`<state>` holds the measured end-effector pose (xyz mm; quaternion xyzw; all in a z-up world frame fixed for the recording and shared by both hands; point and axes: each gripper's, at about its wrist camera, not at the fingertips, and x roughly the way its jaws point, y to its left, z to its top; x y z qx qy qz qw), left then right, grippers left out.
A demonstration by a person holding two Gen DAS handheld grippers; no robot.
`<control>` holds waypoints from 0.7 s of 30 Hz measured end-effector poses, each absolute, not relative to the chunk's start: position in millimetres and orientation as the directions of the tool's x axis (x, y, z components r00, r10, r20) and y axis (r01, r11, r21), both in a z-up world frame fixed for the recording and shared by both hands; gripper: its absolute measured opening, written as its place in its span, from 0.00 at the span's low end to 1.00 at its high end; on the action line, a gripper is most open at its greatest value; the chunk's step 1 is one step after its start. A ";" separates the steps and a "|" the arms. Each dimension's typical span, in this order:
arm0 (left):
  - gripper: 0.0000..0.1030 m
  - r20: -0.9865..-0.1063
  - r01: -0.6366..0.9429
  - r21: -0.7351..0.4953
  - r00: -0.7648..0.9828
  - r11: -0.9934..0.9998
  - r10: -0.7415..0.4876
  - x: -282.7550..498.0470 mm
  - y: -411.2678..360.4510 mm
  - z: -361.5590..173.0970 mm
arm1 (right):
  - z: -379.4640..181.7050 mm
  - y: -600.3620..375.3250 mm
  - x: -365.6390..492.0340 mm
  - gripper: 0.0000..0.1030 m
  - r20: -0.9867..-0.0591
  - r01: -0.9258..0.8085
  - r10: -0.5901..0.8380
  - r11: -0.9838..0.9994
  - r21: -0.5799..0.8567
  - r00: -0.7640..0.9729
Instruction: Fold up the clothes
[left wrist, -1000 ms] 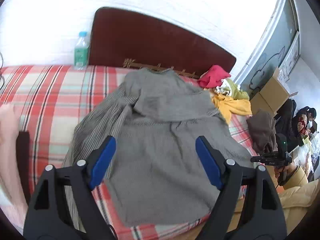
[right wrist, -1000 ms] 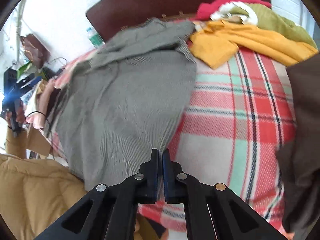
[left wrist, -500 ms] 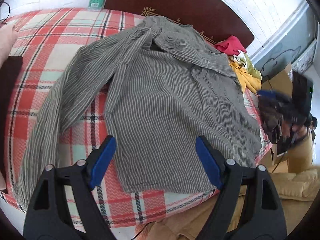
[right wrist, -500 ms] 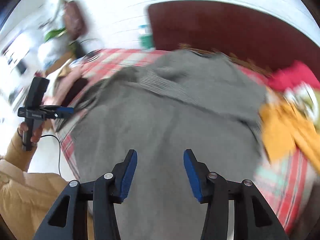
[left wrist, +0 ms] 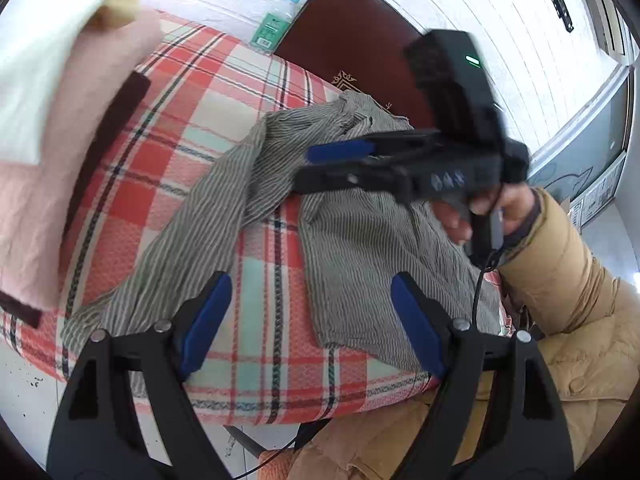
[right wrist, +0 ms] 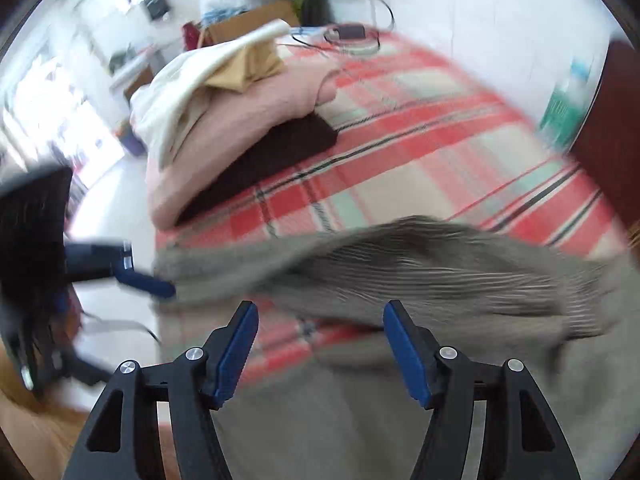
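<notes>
A grey striped shirt (left wrist: 360,240) lies spread on the red plaid blanket (left wrist: 260,344), one sleeve (left wrist: 168,272) trailing toward the bed's front left corner. My left gripper (left wrist: 312,320) hangs open above the gap between sleeve and body, with nothing between its blue pads. My right gripper (left wrist: 320,166), held by a hand in a tan sleeve, hovers over the upper part of the shirt. Its jaws are opening with nothing between them. In the blurred right wrist view the right gripper (right wrist: 320,344) is above the shirt (right wrist: 420,272), and a blue finger (right wrist: 146,283) of the left gripper shows at the left.
A stack of folded clothes (left wrist: 60,120), pink, white and dark brown, sits on the blanket at the left. A green-labelled water bottle (left wrist: 276,24) stands by the dark red headboard (left wrist: 360,40). The tan jacket (left wrist: 580,340) fills the lower right.
The right gripper went from shut to open and swung left across the shirt into the left wrist view. The left gripper moved left and lower, toward the sleeve side.
</notes>
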<state>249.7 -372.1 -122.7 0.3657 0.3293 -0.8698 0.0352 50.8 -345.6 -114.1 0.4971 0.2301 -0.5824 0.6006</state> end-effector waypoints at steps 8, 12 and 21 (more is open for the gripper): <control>0.80 -0.649 0.301 -0.558 -0.739 -0.773 0.181 264.1 -381.7 -126.5 | -150.5 -390.6 69.1 0.41 -0.815 0.857 -0.466 -0.200 0.475 0.343; 0.80 -0.637 0.272 -0.553 -0.747 -0.788 0.189 265.7 -378.0 -119.5 | -145.4 -395.5 67.8 0.05 -0.824 0.876 -0.476 -0.197 0.440 0.306; 0.80 -0.622 0.164 -0.536 -0.740 -0.828 0.256 221.3 -364.1 -106.6 | 20.2 -330.6 -24.1 0.05 -0.582 0.857 -0.794 -0.170 0.487 0.174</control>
